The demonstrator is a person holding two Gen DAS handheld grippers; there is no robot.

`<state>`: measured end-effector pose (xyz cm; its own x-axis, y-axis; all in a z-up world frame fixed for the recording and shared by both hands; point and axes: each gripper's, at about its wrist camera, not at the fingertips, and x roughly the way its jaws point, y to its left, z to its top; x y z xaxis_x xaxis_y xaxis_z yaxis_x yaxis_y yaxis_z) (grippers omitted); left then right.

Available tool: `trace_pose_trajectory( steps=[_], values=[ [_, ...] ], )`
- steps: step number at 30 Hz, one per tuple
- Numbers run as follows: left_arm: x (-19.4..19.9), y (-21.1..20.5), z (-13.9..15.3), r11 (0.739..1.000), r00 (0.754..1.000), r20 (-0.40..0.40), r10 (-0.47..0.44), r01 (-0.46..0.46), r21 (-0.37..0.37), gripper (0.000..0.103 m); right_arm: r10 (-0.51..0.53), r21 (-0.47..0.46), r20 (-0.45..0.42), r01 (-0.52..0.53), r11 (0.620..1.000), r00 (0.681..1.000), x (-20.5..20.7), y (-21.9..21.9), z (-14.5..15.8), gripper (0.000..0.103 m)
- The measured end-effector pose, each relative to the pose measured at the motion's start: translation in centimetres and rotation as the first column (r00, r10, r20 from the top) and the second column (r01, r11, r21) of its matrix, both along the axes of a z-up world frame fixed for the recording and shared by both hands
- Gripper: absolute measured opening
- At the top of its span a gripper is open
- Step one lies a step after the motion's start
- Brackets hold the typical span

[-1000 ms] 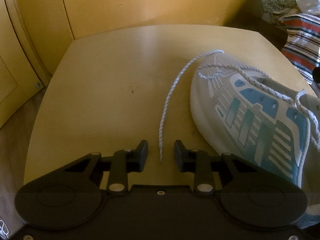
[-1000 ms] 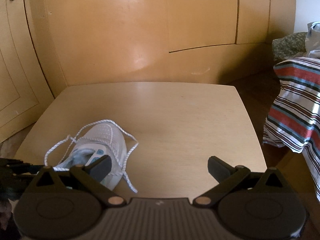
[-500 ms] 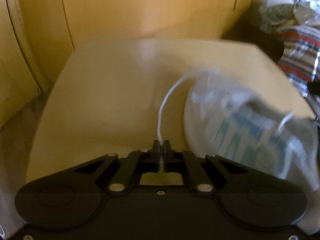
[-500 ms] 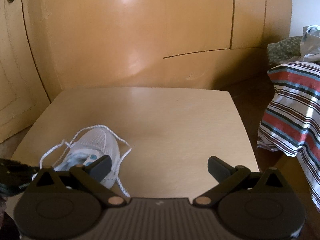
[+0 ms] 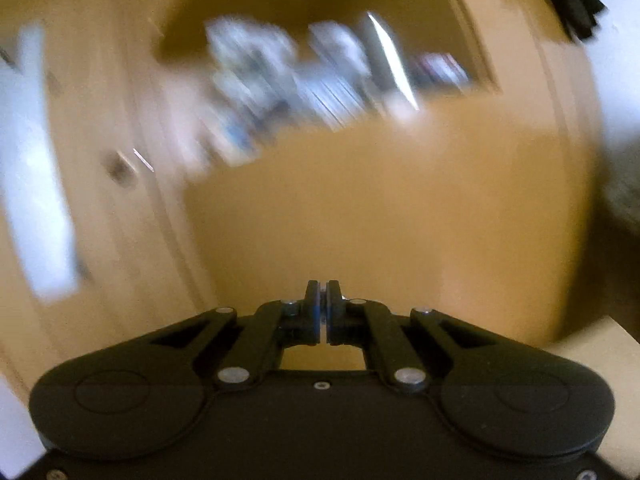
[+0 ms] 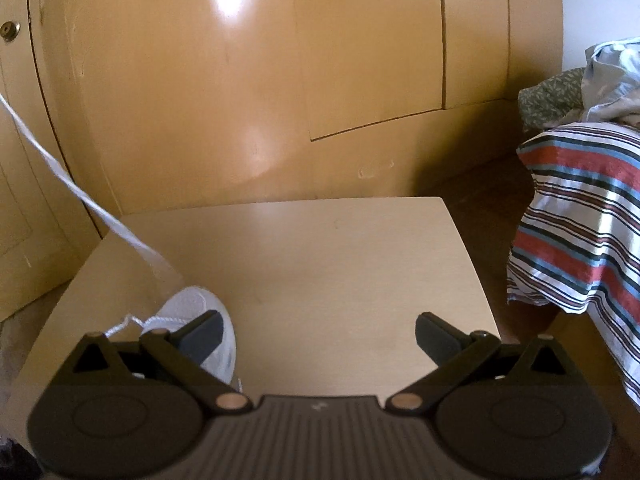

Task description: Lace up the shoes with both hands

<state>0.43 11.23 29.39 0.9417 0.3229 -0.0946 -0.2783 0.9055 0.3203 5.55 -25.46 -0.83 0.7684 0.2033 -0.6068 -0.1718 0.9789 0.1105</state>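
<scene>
At nine o'clock of the wide-open right claw (image 6: pixel 318 334), the taut shoelace (image 6: pixel 80 196) could tip the sneaker (image 6: pixel 204 320); left claw (image 5: pixel 322 308) is clamped tight.

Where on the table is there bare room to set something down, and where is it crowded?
The table is bare from the shoe across to its right edge, and back to the wooden cabinet. The near left corner is crowded: the shoe sits there, its lace stretched up and leftward.
</scene>
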Motion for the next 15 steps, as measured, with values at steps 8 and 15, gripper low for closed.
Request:
trace_pose_trajectory(
  steps=[8, 15],
  values=[
    [-6.3, 0.9, 15.5, 0.991, 0.961, 0.266, 0.074, -0.101, 0.092, 0.0, 0.006, -0.001, -0.005, -0.006, 1.0, 1.0, 0.3, 0.7, -0.1, 0.103],
    [-2.8, -4.6, 5.9, 0.985, 0.99, 0.04, -0.135, 0.129, 0.118, 0.0, 0.053, 0.001, 0.004, -0.053, 0.999, 0.999, 0.4, 1.4, 0.2, 0.103]
  ],
)
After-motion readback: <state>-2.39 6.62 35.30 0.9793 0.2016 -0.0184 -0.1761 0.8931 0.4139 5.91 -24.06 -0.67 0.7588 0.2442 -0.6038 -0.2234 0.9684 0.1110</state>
